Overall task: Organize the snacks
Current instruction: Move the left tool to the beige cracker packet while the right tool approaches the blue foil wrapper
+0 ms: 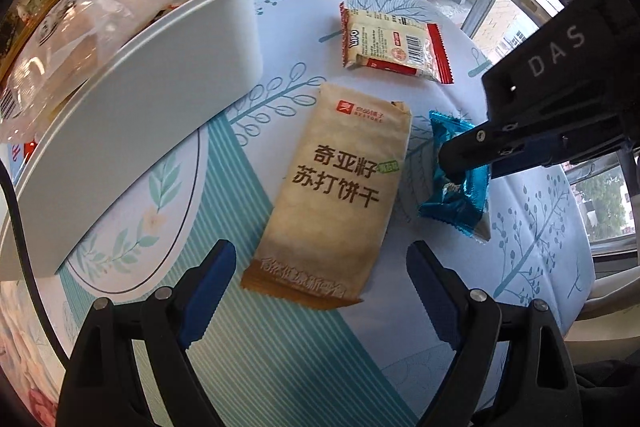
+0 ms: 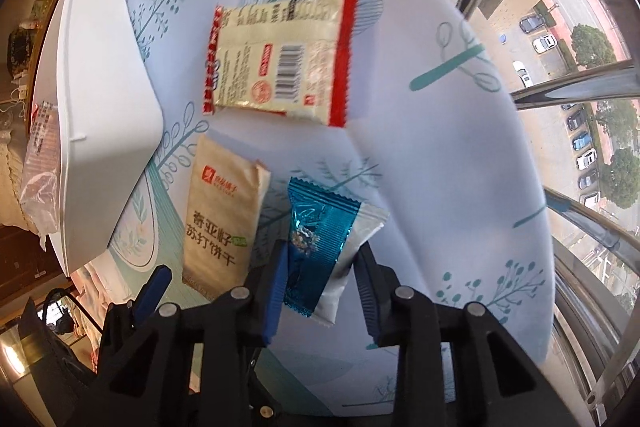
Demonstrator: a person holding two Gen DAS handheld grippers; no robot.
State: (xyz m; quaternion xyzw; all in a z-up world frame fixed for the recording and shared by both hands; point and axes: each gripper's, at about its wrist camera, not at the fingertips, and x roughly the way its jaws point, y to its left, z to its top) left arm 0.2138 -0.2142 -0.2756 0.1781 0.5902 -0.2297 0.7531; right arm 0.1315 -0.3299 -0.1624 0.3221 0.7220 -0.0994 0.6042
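While blue packet (image 2: 320, 247) sits between right gripper (image 2: 320, 275) fingers

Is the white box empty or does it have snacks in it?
Not empty: the white box has clear-wrapped snack packets piled above its rim.

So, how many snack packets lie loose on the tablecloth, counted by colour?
Tan cracker packet: 1
Red-and-cream packet: 1
Blue foil packet, between the right gripper fingers: 1
Total: 3
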